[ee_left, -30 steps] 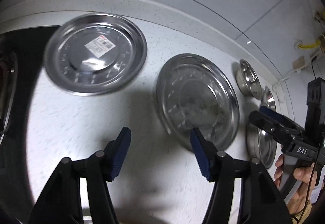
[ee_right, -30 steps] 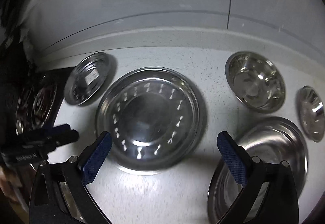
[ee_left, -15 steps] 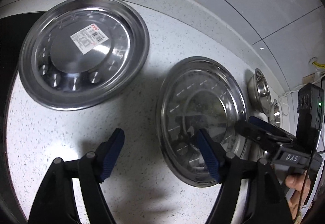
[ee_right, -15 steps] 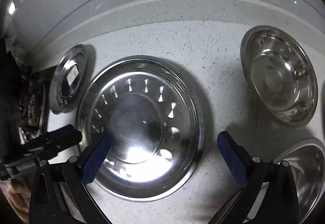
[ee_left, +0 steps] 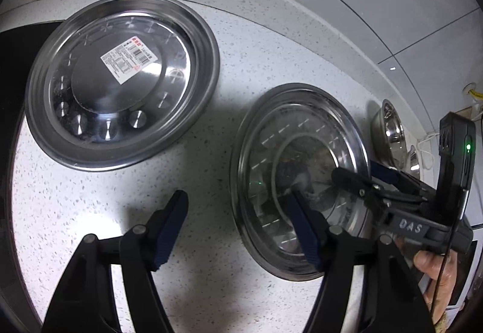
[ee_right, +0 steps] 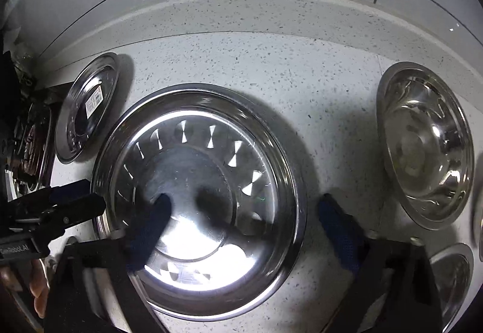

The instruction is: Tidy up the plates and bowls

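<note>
A steel plate with a white label point(ee_left: 120, 82) lies on the speckled counter at the left; it also shows in the right wrist view point(ee_right: 87, 106). A second steel plate point(ee_left: 299, 152) lies to its right, large in the right wrist view point(ee_right: 211, 158). My left gripper point(ee_left: 238, 227) is open, one finger over the bare counter, the other over the second plate's near rim. My right gripper point(ee_right: 247, 227) is open and straddles that plate's right rim, low over it. A steel bowl point(ee_right: 422, 146) sits to the right.
More steel bowls stand at the far right point(ee_right: 452, 275) point(ee_left: 389, 131). A dark stove point(ee_right: 30, 152) is at the far left. The counter's raised back edge point(ee_right: 241, 10) and the tiled wall run behind. A hand holds the other gripper point(ee_left: 434, 260).
Both grippers have moved forward and lower toward the counter. The right gripper now reaches over the middle plate's rim; the left one has closed in on the gap between the two plates.
</note>
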A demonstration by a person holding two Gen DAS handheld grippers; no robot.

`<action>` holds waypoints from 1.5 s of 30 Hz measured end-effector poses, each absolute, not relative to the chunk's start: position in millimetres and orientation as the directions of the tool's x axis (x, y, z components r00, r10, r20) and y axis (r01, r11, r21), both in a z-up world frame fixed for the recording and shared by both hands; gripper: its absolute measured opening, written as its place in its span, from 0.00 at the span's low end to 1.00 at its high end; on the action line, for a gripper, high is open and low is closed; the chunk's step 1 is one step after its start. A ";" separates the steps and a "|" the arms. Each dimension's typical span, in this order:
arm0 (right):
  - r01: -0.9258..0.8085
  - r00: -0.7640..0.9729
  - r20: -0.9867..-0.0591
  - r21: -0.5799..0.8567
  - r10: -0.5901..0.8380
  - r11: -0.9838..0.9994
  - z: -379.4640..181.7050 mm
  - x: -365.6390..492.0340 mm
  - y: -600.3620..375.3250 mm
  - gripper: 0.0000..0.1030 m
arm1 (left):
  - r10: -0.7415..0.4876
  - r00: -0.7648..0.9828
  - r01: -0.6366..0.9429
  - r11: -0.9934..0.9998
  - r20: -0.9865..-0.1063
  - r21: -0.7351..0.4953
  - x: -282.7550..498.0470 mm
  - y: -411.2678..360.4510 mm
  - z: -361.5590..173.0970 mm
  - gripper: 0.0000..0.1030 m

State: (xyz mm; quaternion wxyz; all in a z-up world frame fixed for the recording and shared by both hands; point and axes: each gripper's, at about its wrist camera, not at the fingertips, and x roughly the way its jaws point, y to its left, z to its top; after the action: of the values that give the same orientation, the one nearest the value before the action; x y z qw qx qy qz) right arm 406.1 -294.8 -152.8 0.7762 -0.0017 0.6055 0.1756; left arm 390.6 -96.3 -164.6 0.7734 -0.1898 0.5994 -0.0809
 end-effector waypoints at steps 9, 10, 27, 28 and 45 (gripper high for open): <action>-0.262 0.273 -0.944 0.112 0.185 0.959 -145.3 400.5 -300.9 0.29 | -0.375 0.279 -0.133 0.897 -0.884 -0.422 383.8 -91.3 -172.5 0.08; -0.259 0.282 -0.941 0.112 0.186 0.959 -143.1 397.8 -301.8 0.28 | -0.377 0.279 -0.140 0.894 -0.883 -0.426 382.2 -89.6 -172.4 0.08; -0.272 0.325 -0.906 0.183 0.269 0.945 -69.0 274.3 -288.5 0.27 | -0.390 0.312 -0.102 0.893 -0.866 -0.439 274.5 -45.7 -96.5 0.08; -0.277 0.324 -0.903 0.192 0.280 0.941 -66.1 261.7 -284.0 0.27 | -0.389 0.311 -0.098 0.895 -0.868 -0.436 264.1 -41.0 -92.4 0.08; -0.306 0.171 -0.911 0.313 0.375 0.899 -97.5 114.7 -196.8 0.27 | -0.389 0.263 -0.133 0.892 -0.883 -0.432 129.2 60.5 -95.7 0.08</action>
State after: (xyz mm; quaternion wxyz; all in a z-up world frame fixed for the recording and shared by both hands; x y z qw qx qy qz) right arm 114.7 -196.8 -97.5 0.7647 0.0286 0.6040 0.2225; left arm 129.2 60.5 -95.7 0.7644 -0.2169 0.6013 -0.0839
